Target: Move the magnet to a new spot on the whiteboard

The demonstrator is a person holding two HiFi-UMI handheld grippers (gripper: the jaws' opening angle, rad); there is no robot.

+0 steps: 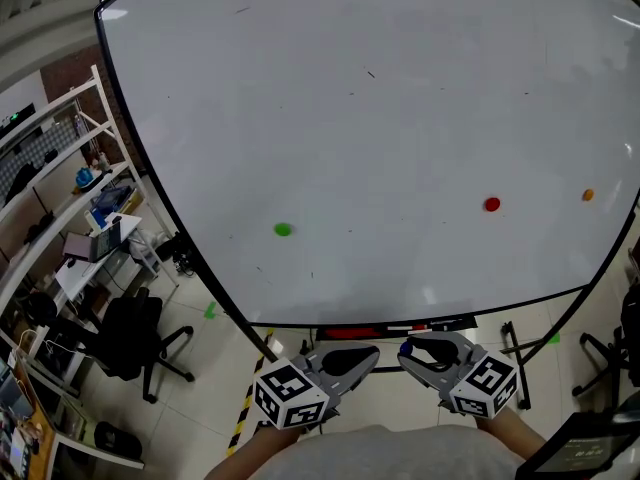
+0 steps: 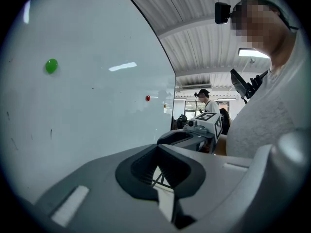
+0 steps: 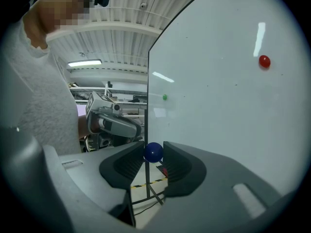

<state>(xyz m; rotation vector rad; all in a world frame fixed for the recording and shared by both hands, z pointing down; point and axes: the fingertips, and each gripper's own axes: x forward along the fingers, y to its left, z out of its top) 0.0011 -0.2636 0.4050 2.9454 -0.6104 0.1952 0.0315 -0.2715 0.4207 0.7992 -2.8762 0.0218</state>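
Big whiteboard across the background: a green magnet is stuck at left, a red magnet and an orange magnet at right. Down front, the left gripper is pinched together on nothing, and the blue magnet is clamped in the right gripper, near the board's lower edge.

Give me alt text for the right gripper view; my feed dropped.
The right gripper has its jaws closed on a small blue magnet at their tips, with the whiteboard filling the right side. A red magnet sits high on the board and a green magnet farther along; at left are the left gripper and the person's grey top.
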